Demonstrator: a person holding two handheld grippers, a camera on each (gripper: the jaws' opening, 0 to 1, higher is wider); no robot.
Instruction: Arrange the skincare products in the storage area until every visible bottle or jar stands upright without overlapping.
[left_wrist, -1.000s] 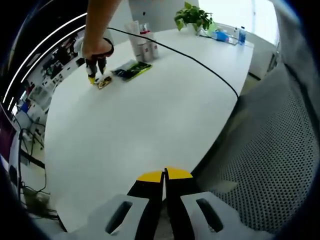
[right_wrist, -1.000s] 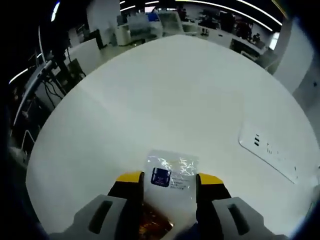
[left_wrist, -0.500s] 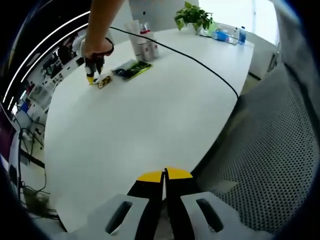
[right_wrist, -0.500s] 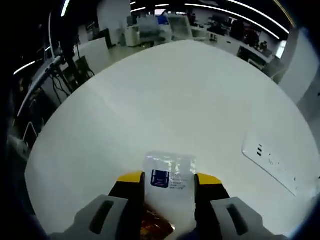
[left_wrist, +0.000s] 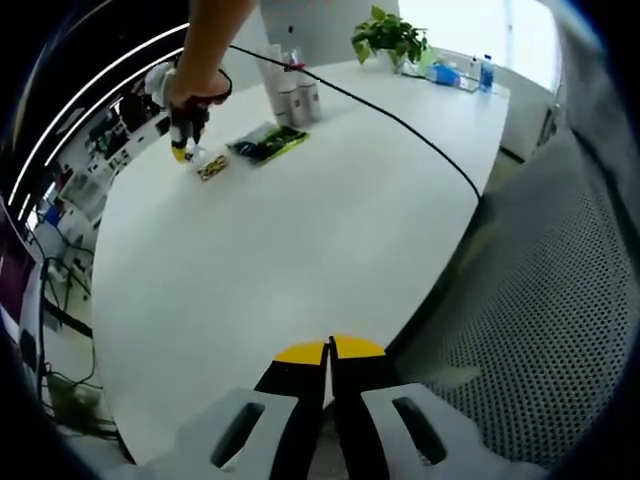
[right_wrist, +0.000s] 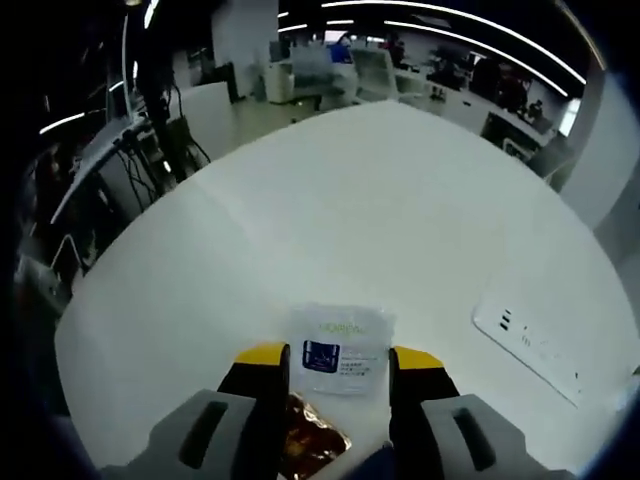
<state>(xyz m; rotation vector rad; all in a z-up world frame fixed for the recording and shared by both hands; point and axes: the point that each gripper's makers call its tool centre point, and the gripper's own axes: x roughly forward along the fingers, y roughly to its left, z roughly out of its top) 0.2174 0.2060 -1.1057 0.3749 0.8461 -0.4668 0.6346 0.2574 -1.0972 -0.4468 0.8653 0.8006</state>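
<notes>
Right gripper view: sachet (right_wrist: 338, 352) between jaws.

The table (left_wrist: 300, 230) is smooth matt white, the sachet (right_wrist: 340, 350) between the right gripper (right_wrist: 338, 362)'s matt yellow-tipped plastic jaws is glossy crinkled clear film with a shiny gold part, and the chair back (left_wrist: 560, 330) is grey perforated mesh.
</notes>
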